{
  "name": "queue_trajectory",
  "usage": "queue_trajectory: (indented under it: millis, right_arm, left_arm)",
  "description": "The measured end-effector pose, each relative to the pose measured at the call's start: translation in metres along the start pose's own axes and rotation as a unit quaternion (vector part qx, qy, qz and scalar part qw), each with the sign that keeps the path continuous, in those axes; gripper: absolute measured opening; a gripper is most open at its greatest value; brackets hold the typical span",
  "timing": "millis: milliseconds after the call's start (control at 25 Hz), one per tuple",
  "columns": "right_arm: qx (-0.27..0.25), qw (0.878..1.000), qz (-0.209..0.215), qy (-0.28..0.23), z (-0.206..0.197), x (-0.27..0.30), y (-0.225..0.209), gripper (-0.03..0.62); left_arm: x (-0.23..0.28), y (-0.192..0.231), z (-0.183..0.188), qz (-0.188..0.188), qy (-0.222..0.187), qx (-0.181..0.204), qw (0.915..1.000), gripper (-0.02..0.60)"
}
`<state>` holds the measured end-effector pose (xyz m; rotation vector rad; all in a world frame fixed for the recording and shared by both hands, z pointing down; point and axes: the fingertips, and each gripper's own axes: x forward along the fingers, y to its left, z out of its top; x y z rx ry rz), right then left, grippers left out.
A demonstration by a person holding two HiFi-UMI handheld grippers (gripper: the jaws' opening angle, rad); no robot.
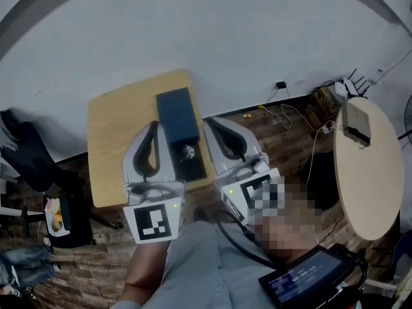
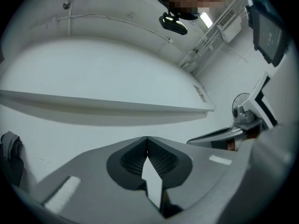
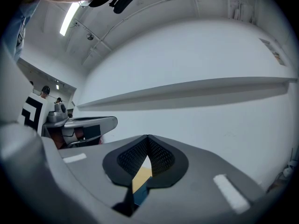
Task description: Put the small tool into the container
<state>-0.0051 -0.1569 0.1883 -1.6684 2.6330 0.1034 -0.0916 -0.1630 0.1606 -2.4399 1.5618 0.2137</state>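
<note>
1. The small silvery piece (image 1: 188,151) lies inside the box (image 1: 177,113), in its darker lower half, just below the centre of the head view.
2. The piece is too small to show a long axis or which way it points.
3. The box is dark blue and oblong. Its long axis runs from the upper middle of the frame down and slightly to the right. Its upper half looks covered and its lower half open.
4. The box sits on a tan wooden surface (image 1: 112,140), near that surface's right edge.
5. The left tool (image 1: 154,126) shows just left of the box. In its own view the left tool (image 2: 147,141) has its jaws pressed together with nothing between them, and it faces a white wall.
6. The right tool (image 1: 210,122) shows just right of the box. In its own view the right tool (image 3: 148,139) is also fully closed and empty. A sliver of tan surface and dark blue shows through the gap below its pads.
7. Neither tool touches the piece.
8. A pale round table (image 1: 364,172) stands at the right edge of the head view, and a tablet (image 1: 309,279) sits at the lower right.
</note>
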Motion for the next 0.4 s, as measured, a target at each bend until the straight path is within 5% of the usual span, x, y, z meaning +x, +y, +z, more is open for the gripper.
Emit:
queue_trajectory:
  millis: [400]
  right_arm:
    - [-0.004,1.0,-0.004,0.0,-0.0015,0.004,-0.0059,0.0]
  left_arm:
    - [0.0077,-0.0006,-0.0032,-0.003,0.0,-0.002,1.0,0.011]
